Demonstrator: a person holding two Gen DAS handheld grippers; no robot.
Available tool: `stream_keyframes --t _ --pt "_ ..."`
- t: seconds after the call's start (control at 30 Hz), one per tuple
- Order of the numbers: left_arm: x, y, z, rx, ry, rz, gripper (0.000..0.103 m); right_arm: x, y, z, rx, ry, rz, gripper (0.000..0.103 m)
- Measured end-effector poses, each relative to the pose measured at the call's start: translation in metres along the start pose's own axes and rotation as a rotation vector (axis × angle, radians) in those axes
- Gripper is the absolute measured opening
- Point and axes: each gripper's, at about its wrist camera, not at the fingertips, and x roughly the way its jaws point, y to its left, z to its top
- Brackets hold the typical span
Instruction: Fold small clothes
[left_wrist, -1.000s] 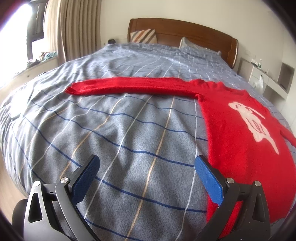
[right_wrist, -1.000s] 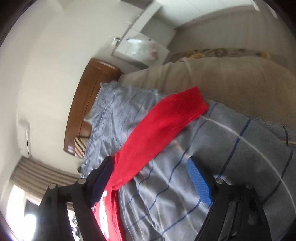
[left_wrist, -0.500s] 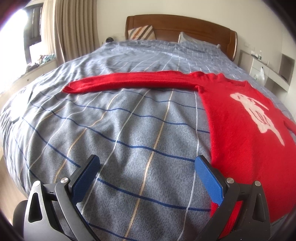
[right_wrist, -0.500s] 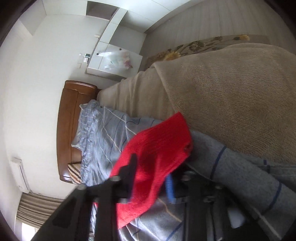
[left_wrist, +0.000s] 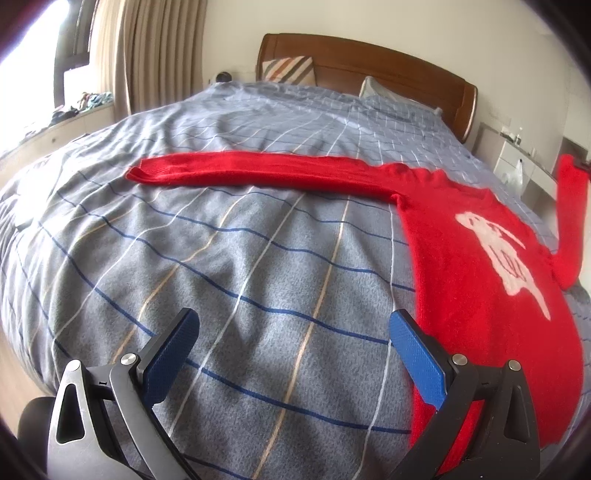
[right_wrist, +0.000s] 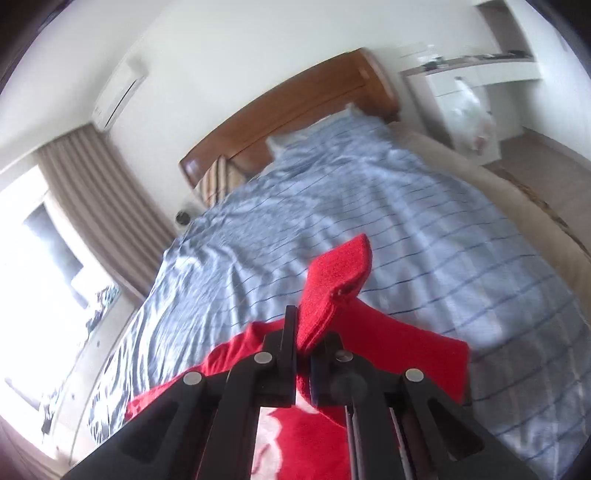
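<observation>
A red sweater (left_wrist: 476, 273) with a white picture on its chest lies flat on the grey checked bedspread (left_wrist: 240, 258). Its left sleeve (left_wrist: 258, 171) stretches out flat to the left. My left gripper (left_wrist: 291, 354) is open and empty, low over the bedspread beside the sweater's lower left edge. My right gripper (right_wrist: 303, 332) is shut on the cuff of the right sleeve (right_wrist: 332, 284) and holds it up above the sweater body (right_wrist: 306, 435). In the left wrist view the raised sleeve (left_wrist: 570, 218) stands up at the far right.
A wooden headboard (left_wrist: 369, 62) with a striped pillow (left_wrist: 290, 70) is at the far end. Curtains (left_wrist: 155, 55) and a window sill are on the left. A white side table (left_wrist: 517, 162) with a bag stands on the right. A beige blanket (right_wrist: 524, 206) hangs at the bed's right side.
My right gripper closed on the right sleeve's cuff and lifted it off the bed, swinging over the sweater body. The left gripper stayed open and shifted only slightly.
</observation>
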Motion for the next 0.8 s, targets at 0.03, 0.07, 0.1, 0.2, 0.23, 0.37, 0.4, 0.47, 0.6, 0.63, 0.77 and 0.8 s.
stream_keyframes --t 0.03,0.07,0.1,0.2,0.23,0.37,0.4,0.47,0.6,0.63,0.77,0.8 --pt "0.000 0.001 0.000 -0.006 0.002 0.001 0.102 0.022 0.026 -0.008 -0.049 0.035 0.011 0.007" --pt "0.001 0.003 0.000 -0.012 0.005 0.002 0.102 0.042 0.046 -0.019 -0.086 0.067 0.015 0.008" --pt "0.002 0.004 0.000 -0.015 0.009 0.003 0.102 0.062 0.063 -0.034 -0.116 0.114 0.022 0.010" --pt "0.002 0.006 -0.001 -0.023 0.016 0.000 0.102 0.112 0.095 -0.094 -0.179 0.275 0.051 0.070" --pt "0.002 0.006 -0.002 -0.024 0.018 -0.002 0.102 0.120 0.105 -0.116 -0.200 0.290 0.033 0.070" --pt "0.004 0.006 -0.002 -0.025 0.028 -0.006 0.102 0.112 0.111 -0.175 -0.336 0.333 0.034 0.070" --pt "0.004 0.005 -0.002 -0.025 0.031 -0.007 0.102 0.102 0.105 -0.174 -0.356 0.323 0.028 0.070" --pt "0.005 0.005 -0.002 -0.026 0.036 -0.010 0.102 0.066 0.088 -0.181 -0.397 0.267 -0.012 0.070" --pt "0.007 0.000 -0.002 -0.019 0.039 -0.017 0.103 0.002 0.039 -0.171 -0.451 0.150 -0.178 0.074" --pt "0.008 -0.002 -0.002 -0.011 0.042 -0.015 0.103 -0.016 0.022 -0.171 -0.448 0.124 -0.234 0.075" --pt "0.014 -0.011 -0.007 0.033 0.057 0.004 0.103 -0.062 -0.031 -0.178 -0.437 0.090 -0.446 0.076" --pt "0.015 -0.013 -0.008 0.047 0.058 0.011 0.103 -0.070 -0.043 -0.181 -0.437 0.091 -0.503 0.076"
